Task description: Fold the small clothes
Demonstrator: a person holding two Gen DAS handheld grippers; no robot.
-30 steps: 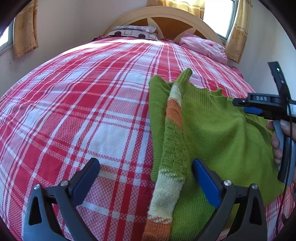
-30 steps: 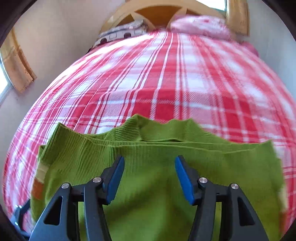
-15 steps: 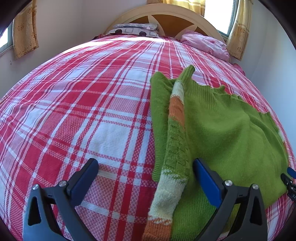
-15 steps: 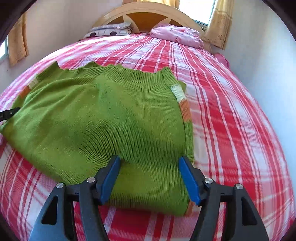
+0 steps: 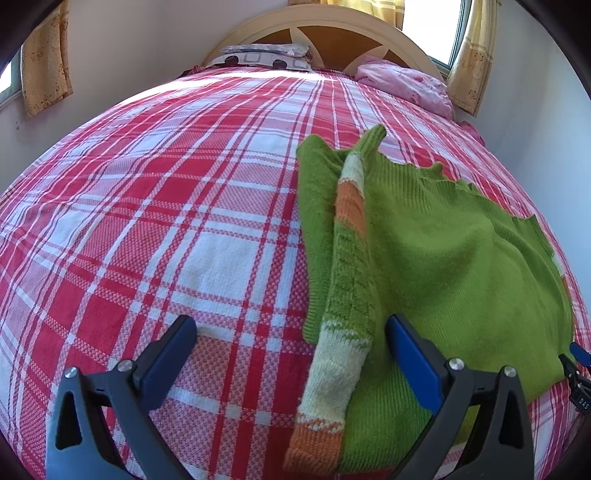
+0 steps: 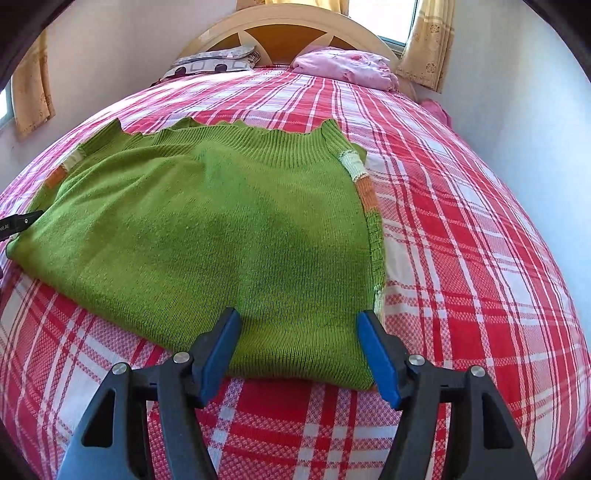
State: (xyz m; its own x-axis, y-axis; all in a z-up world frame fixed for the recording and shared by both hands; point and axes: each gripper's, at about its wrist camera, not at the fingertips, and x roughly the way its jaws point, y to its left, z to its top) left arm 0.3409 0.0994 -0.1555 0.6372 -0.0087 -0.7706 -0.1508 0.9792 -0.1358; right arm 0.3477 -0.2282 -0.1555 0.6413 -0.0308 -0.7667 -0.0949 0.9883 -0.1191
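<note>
Green knit fills most of what I see: the sweater (image 6: 207, 236) lies flat on the bed (image 6: 480, 229), its sleeves folded in along both sides, toward the foot edge nearest me. On my right gripper (image 6: 297, 349) the blue-padded fingers (image 6: 376, 354) stand well apart and released, poised over the sweater's near hem at its right corner; the cloth shows between them, but the pads press on nothing. My left gripper (image 5: 290, 354) is spread wider still, equally empty: its right finger (image 5: 412, 354) hangs over the green body just beside the folded sleeve (image 5: 343, 325), its left finger over bare bedspread, with the sleeve's cuff end lying between them. I cannot tell whether either tip touches the fabric. The sweater's body is a fine, smooth stocking knit with a ribbed, wavy-edged band along the far side. The sleeve is chunkier, with a criss-cross lattice pattern in green, then cream and orange bands down to an orange ribbed cuff. A matching striped sleeve edge runs along the sweater's right side in the right wrist view. The bedspread is a coarse woven plaid in red, pink and white. At the head edge stand a curved cream wooden headboard (image 5: 332, 22), a patterned pillow (image 5: 266, 55) and a crumpled pink cloth (image 6: 343, 66).
</note>
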